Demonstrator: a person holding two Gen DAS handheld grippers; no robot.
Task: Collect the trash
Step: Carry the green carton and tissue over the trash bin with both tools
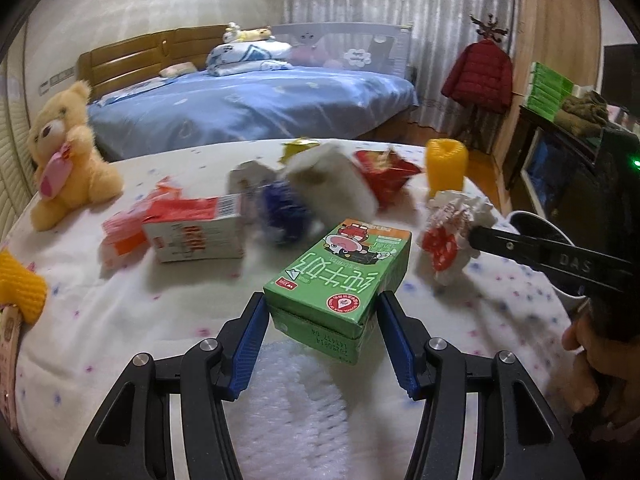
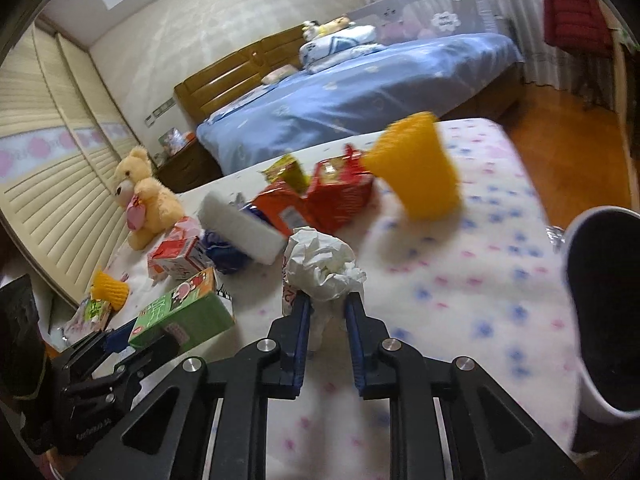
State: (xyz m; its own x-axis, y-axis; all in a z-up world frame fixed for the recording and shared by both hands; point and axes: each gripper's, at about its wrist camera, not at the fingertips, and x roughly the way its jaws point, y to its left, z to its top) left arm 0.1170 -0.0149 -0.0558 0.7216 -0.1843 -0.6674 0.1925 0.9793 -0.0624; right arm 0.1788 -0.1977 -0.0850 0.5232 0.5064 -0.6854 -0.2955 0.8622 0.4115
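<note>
A green milk carton (image 1: pixel 340 276) sits between the blue pads of my left gripper (image 1: pixel 320 304), which is shut on its sides and holds it just over the flowered bedspread (image 1: pixel 120 320). My right gripper (image 2: pixel 327 300) is shut on a crumpled white paper ball (image 2: pixel 320 260) with red print. In the left wrist view that paper ball (image 1: pixel 452 232) lies right of the carton. From the right wrist view the carton (image 2: pixel 184 312) shows at lower left.
A white bin with a dark inside (image 2: pixel 608 312) stands at the right edge of the bed. Further back lie a yellow foam net (image 2: pixel 416 168), a red wrapper (image 2: pixel 340 196), a white foam block (image 2: pixel 240 224), a red-and-white carton (image 1: pixel 196 236) and a teddy bear (image 1: pixel 64 152). Bubble wrap (image 1: pixel 288 400) lies under my left gripper.
</note>
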